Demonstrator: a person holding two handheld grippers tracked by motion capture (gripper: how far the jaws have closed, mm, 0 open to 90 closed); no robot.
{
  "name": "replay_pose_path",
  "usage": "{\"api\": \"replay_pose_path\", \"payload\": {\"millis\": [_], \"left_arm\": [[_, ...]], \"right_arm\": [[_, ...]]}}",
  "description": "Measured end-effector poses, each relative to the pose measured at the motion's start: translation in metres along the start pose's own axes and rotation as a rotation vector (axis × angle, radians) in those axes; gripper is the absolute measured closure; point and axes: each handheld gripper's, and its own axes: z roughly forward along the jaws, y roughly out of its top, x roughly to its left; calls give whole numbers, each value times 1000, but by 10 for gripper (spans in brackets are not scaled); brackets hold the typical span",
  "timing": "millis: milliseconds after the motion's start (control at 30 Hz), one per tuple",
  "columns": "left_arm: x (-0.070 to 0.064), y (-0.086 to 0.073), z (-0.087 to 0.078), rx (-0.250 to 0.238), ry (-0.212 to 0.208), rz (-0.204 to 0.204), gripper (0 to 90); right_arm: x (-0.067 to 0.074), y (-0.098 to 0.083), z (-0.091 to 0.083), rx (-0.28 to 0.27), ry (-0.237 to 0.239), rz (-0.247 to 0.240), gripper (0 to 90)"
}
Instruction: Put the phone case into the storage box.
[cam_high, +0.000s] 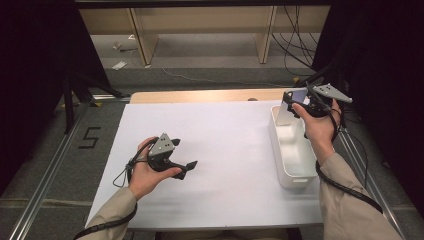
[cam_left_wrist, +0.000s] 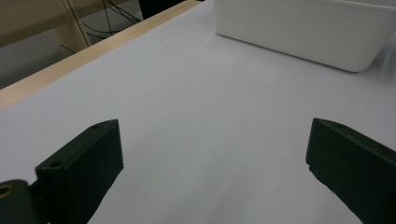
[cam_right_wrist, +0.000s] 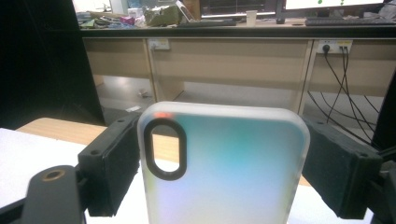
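Note:
My right gripper (cam_high: 290, 102) is shut on a translucent phone case (cam_right_wrist: 224, 163) and holds it upright over the far end of a white bin (cam_high: 300, 175). The case (cam_high: 286, 112) is frosted, with a black-rimmed oval camera cutout (cam_right_wrist: 164, 149), and both jaws press on its side edges. At the left of the table, in the person's left hand just above the white sheet (cam_high: 225, 150), my left gripper (cam_high: 187, 169) is open with nothing between its jaws. In the left gripper view the white bin (cam_left_wrist: 303, 28) lies ahead, across bare sheet.
The white sheet covers most of a wooden table whose far edge (cam_high: 200, 95) shows as a tan strip. Beyond it are a floor with cables (cam_high: 295, 40) and wooden furniture legs. Metal rails (cam_high: 45, 175) run along both sides of the table.

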Motion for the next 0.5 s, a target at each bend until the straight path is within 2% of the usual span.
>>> {"api": "replay_pose_path", "payload": {"millis": [500], "left_arm": [[0, 0, 0, -1, 0, -1, 35]], "right_arm": [[-1, 0, 4, 3, -4, 1, 183]]}}
